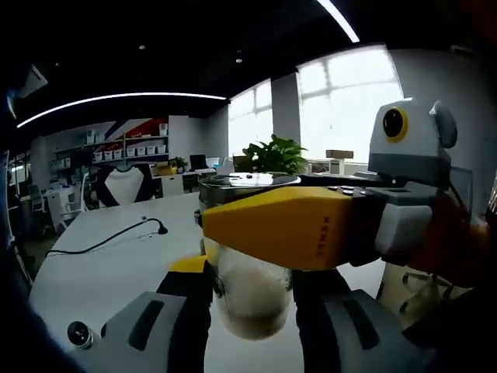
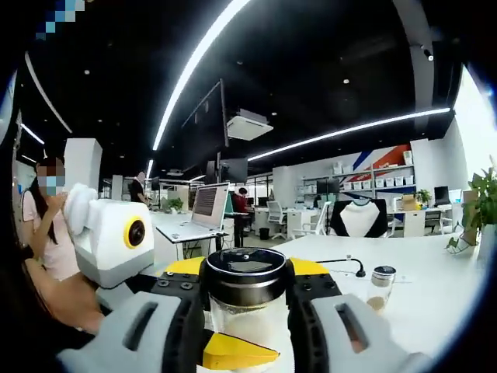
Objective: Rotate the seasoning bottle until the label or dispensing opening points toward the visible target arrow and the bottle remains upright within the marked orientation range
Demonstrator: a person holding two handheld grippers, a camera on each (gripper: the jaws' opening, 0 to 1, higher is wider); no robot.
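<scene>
A glass seasoning bottle (image 1: 252, 299), with pale powder in its base and a black-and-steel lid (image 2: 247, 276), is held upright above the white table (image 1: 116, 260). In the left gripper view my left gripper (image 1: 252, 289) has its black pads against the bottle's lower body. The right gripper's yellow jaw (image 1: 287, 225) crosses the bottle just under the lid. In the right gripper view my right gripper (image 2: 247, 305) clamps the neck below the lid. The left gripper's yellow jaw (image 2: 233, 351) shows beneath it. I cannot make out the label.
A second small seasoning bottle (image 2: 380, 286) stands on the table (image 2: 423, 264) to the right. A black cable (image 1: 116, 237) runs across the tabletop, and a small round object (image 1: 78, 334) lies near the left jaw. A person (image 2: 46, 233) sits at left, by a laptop (image 2: 206, 208).
</scene>
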